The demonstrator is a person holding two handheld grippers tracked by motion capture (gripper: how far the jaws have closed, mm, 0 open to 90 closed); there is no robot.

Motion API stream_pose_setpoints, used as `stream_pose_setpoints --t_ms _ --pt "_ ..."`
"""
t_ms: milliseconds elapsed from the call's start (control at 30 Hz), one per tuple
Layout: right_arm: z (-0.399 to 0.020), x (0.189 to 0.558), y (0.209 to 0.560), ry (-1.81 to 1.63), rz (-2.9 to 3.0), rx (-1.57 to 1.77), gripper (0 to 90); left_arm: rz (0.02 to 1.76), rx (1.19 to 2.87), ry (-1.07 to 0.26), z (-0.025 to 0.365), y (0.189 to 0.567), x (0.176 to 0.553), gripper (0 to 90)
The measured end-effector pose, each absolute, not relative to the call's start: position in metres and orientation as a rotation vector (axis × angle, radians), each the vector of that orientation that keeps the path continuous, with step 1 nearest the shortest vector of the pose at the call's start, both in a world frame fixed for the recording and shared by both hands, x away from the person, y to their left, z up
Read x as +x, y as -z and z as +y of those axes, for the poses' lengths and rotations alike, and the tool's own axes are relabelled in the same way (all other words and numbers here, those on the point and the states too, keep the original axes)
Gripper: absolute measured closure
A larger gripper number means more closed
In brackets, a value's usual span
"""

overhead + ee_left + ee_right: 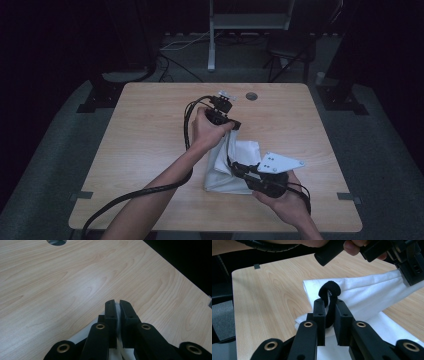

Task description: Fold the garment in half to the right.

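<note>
We see the white cloth [235, 167] lower centre of the high view, soft and creased, on a pale wood-grain table [150, 130] in a dark room. Our left claw [117, 305] pinches its raised edge; our right claw [329, 302] clamps cloth and a black loop [329, 291].

My wooden table [150, 130] spreads across the middle of the frame, with a round cable hole [251, 96] near its far edge. Beyond it, upper centre, stands a pale metal stand [212, 40]; a dark chair [290, 50] sits to its right.
</note>
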State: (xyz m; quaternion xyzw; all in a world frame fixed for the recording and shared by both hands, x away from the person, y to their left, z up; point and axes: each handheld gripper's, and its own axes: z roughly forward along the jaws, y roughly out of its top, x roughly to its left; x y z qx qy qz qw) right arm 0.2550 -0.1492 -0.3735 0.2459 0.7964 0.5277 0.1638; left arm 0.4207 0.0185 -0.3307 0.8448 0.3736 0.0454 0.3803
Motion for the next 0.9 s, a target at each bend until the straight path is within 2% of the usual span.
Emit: stream_pose_setpoints --t_ms 900 --pt "-0.163 0.252 0.391 -1.478 2.295 0.760 81.4 0.941 2.198 -0.120 -0.002 0.350 0.416 85.5"
